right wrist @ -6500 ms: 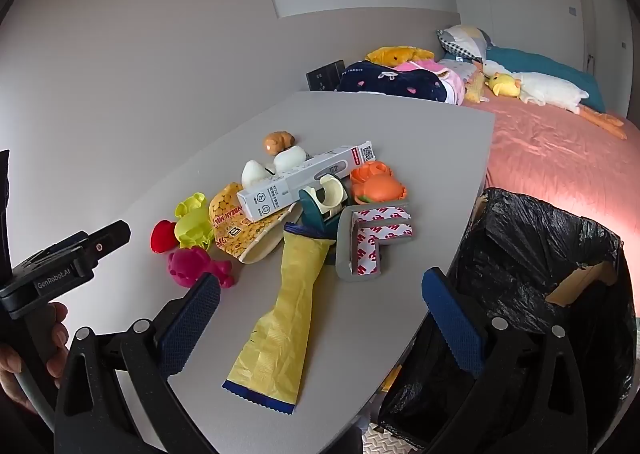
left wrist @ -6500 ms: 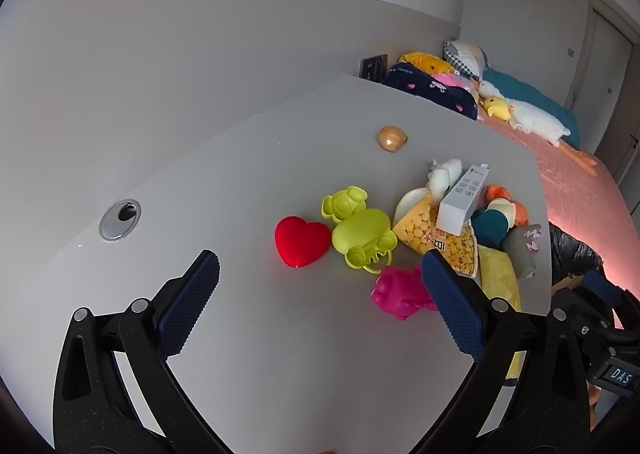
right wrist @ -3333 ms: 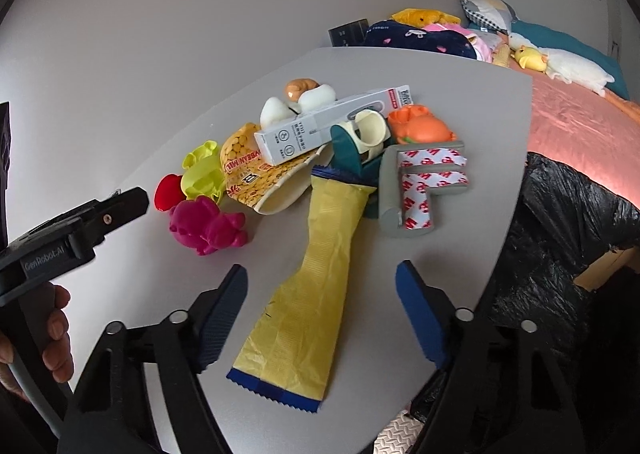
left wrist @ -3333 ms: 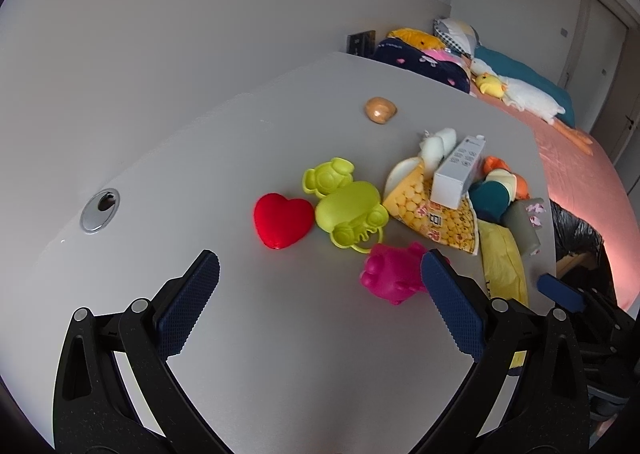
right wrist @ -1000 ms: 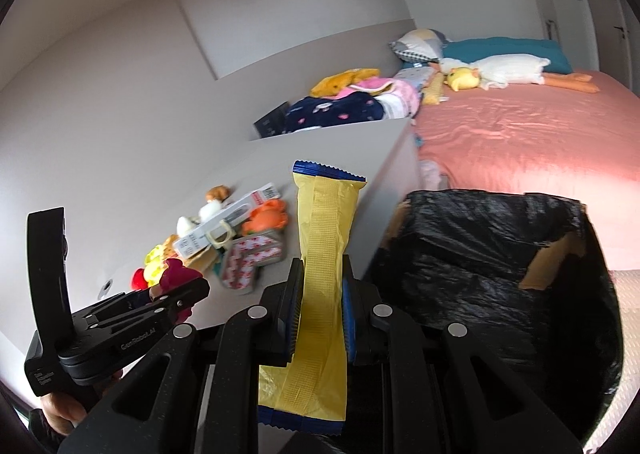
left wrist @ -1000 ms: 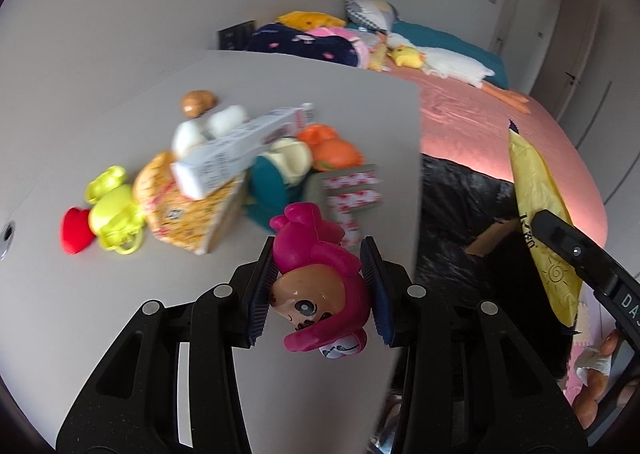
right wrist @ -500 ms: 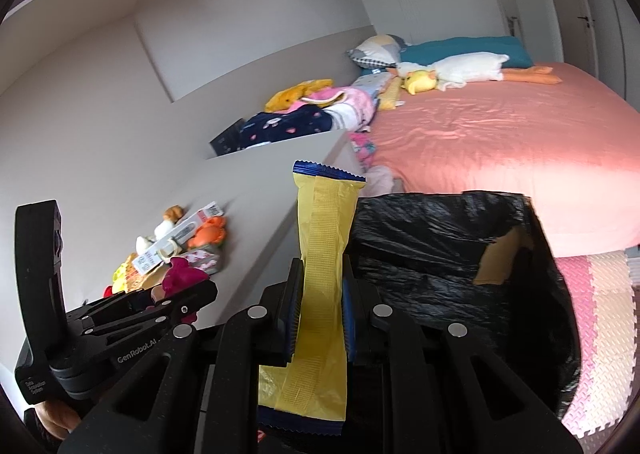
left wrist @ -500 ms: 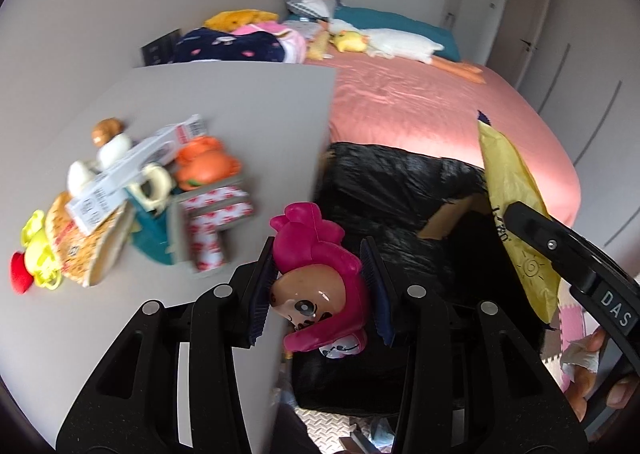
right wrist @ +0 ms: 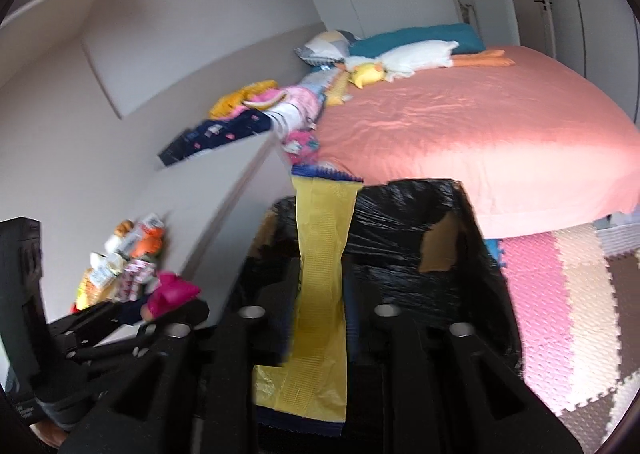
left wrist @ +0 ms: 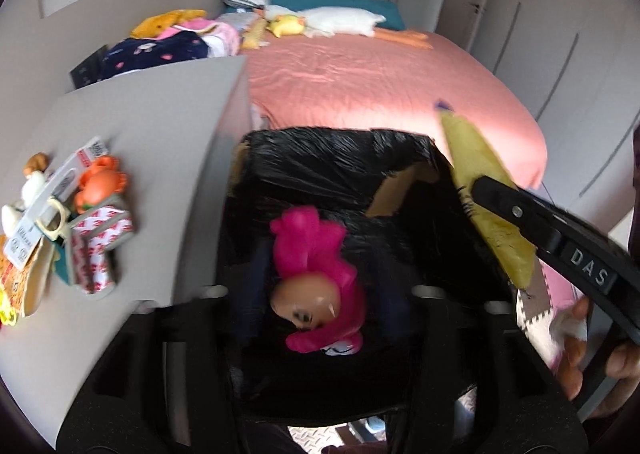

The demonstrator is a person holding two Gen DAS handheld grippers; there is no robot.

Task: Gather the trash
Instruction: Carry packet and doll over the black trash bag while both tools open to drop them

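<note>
A pink doll, face down-frame, sits mid-frame over the black-lined bin. A yellow wrapper stands upright at centre, before the bin's mouth.

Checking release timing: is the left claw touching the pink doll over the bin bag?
Apart. Left wrist view: left claw, jaws just opening, shows dark gaps both sides of the pink doll between them, above the black bin bag.
</note>
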